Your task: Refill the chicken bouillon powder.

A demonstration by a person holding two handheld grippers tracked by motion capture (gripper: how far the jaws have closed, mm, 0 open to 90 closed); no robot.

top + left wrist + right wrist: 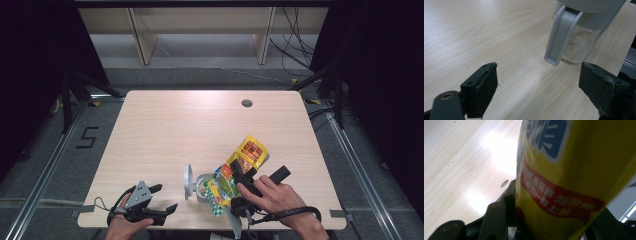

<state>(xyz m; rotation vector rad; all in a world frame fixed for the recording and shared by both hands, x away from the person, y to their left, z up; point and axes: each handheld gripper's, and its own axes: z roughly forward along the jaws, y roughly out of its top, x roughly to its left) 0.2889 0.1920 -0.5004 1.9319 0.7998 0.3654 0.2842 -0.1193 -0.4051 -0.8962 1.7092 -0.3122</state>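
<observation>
A yellow snack bag (248, 151) with green and red print slants over a clear jar (201, 190) near the table's front edge. My right gripper (238, 172) is shut on the bag, which sits close up between its jaws as a yellow bag (574, 165) in the right gripper view. The jar's grey flip lid (187, 181) stands open on its left side. In the left gripper view the jar (580, 45) holds pale granules behind its grey lid flap (561, 37). My left gripper (166, 198) rests open at the front left, its jaws (539, 85) wide apart and empty, pointing at the jar.
The light wooden table (175, 130) has a round cable hole (246, 103) at the back right. Beyond the table stand pale shelf frames (200, 30), with black cables (295, 45) on the floor at the right. Dark curtains flank both sides.
</observation>
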